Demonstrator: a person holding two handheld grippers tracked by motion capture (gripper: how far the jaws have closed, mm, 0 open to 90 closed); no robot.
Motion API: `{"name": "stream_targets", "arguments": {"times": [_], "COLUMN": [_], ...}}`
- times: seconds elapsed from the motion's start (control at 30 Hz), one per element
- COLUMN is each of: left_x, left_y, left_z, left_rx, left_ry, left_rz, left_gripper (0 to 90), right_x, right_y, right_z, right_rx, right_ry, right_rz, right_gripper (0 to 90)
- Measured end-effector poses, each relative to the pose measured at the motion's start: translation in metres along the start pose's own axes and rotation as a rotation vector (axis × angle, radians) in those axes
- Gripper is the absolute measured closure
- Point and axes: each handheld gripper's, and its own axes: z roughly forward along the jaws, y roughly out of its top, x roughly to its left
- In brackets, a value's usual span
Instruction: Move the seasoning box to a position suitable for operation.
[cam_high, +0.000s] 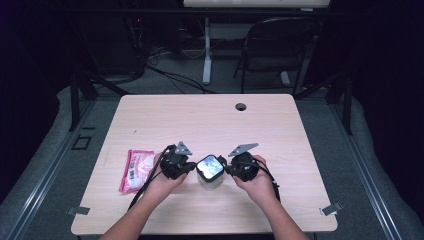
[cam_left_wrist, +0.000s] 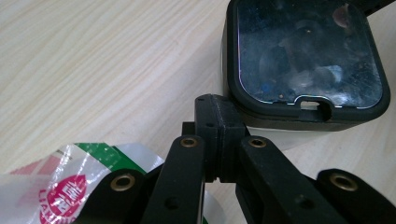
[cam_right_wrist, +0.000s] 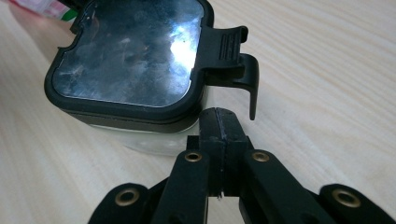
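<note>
A small clear container with a black-rimmed, glossy lid (cam_high: 209, 168) stands on the wooden table (cam_high: 210, 120) between my two grippers. My left gripper (cam_high: 191, 168) is at its left side, jaws shut with nothing between them; its tips (cam_left_wrist: 218, 109) sit just under the lid's rim (cam_left_wrist: 299, 114). At the container's right side my right gripper (cam_high: 228, 169) is likewise shut and holds nothing. Its tips (cam_right_wrist: 218, 122) rest close under the lid (cam_right_wrist: 130, 56), beside a black latch flap (cam_right_wrist: 231, 51) that sticks outward.
A pink and white plastic packet (cam_high: 136, 170) lies on the table left of my left hand; its printed corner (cam_left_wrist: 79, 182) shows under the left jaws. A round cable hole (cam_high: 241, 106) is near the far edge. A folding chair (cam_high: 280, 45) stands beyond the table.
</note>
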Motion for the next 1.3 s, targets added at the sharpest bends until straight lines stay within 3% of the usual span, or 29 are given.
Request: {"name": "stream_targets", "arguments": {"times": [0.5, 0.63, 0.7, 0.83, 0.93, 1.07, 1.17, 1.3], "left_x": [-0.015, -0.016, -0.017, -0.018, -0.018, -0.015, -0.016, -0.02], "left_y": [-0.023, -0.027, -0.029, -0.03, -0.03, -0.033, -0.035, -0.038], "left_z": [-0.016, -0.02, -0.019, -0.019, -0.025, -0.039, -0.046, -0.052], "left_rx": [-0.009, -0.004, -0.013, -0.006, -0.015, -0.027, -0.019, -0.003], "left_ry": [-0.033, -0.056, -0.092, -0.084, -0.074, -0.064, -0.067, -0.076], "left_rz": [0.011, 0.006, 0.001, 0.011, 0.009, -0.007, -0.014, -0.007], "left_gripper": [90.0, 90.0, 90.0, 90.0, 88.2, 87.6, 87.2, 86.6], "right_x": [0.029, 0.034, 0.039, 0.044, 0.043, 0.037, 0.032, 0.032], "right_y": [-0.005, -0.007, -0.007, -0.006, -0.005, -0.003, 0.001, 0.007], "right_z": [-0.009, -0.01, -0.009, -0.008, -0.014, -0.024, -0.036, -0.041], "right_rx": [0.063, 0.076, 0.09, 0.115, 0.166, 0.135, 0.079, 0.044], "right_ry": [0.013, 0.026, 0.053, 0.071, 0.074, 0.073, 0.061, 0.076], "right_rz": [-0.044, -0.036, -0.035, -0.032, -0.023, 0.002, 0.015, 0.036], "right_gripper": [90.0, 90.0, 90.0, 90.0, 85.5, 85.0, 85.4, 84.6]}}
